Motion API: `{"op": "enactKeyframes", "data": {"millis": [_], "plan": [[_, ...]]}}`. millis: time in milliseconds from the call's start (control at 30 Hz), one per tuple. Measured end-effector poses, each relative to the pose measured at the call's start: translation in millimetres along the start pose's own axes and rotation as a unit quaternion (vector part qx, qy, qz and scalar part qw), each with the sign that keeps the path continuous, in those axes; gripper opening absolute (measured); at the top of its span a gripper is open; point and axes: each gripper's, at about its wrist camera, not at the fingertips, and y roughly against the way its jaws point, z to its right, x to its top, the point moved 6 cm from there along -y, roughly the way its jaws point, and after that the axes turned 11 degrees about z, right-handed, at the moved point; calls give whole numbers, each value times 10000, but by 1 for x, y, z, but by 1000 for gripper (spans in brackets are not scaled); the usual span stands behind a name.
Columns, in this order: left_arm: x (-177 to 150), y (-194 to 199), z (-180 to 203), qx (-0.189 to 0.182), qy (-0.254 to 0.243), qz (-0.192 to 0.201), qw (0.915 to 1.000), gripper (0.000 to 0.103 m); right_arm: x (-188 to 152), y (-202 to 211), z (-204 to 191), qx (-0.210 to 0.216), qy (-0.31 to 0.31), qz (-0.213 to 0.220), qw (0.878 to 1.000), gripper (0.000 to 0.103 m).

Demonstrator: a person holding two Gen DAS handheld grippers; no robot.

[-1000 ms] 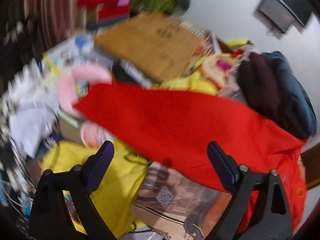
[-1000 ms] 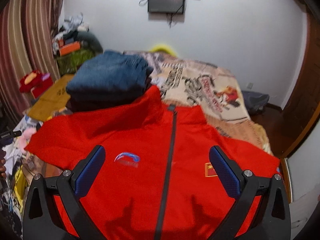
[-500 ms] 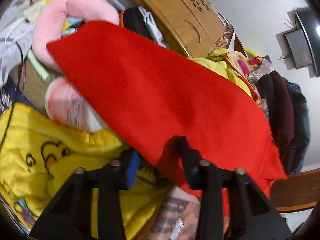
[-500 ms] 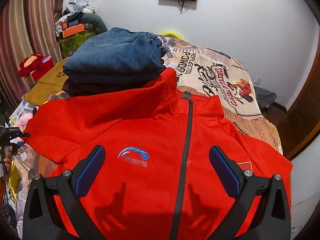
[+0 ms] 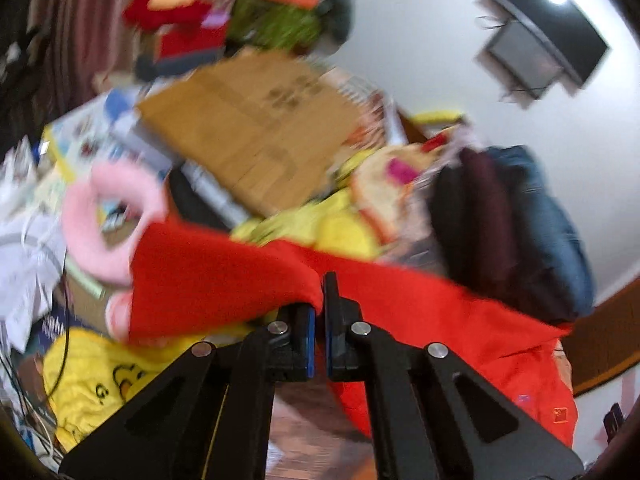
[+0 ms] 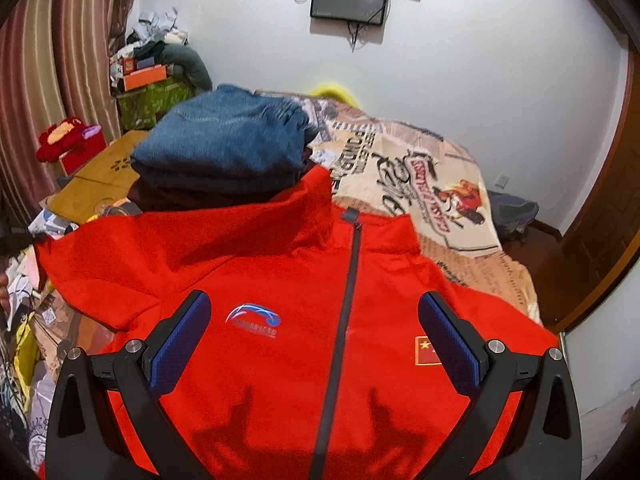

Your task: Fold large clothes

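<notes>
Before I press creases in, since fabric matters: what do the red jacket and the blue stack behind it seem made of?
The red jacket looks like smooth synthetic knit, matte, with printed logos and a grey zipper; the exact fibre can't be told. The folded blue stack looks like denim: faded, speckled weave with a stitched seam.

White wall, mounted screen, striped curtain — patterned bedspread
</notes>
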Motion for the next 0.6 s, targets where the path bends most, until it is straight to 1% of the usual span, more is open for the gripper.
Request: {"op": "enactKeyframes", "data": {"millis": [67,167,267,300,367,433,500,600], "plan": [[15,12,34,-270,-198,164,9993,2,2,6,5,-25,-44,77,10000,103],[27,32,86,-676,-492,324,9960,2,3,13,12,-62,-89,149,9998,103],[28,48,144,-1099,-902,438,9889,2,1,21,20,-133,-115,212,9996,103],[27,54,169,-1221,-1121,494,9849,2,0,24,22,-150,-123,227,9996,103],[19,59,207,-1431,-1416,548,9780,2,-3,28,30,-215,-148,261,9993,103],[6,66,250,-1717,-1719,562,9684,2,-6,32,40,-285,-178,269,9991,103],[-11,70,288,-1985,-1986,501,9585,2,-10,36,50,-376,-200,273,9987,103],[-43,69,337,-2381,-2288,276,9435,2,-17,43,66,-541,-243,249,9979,103]]}}
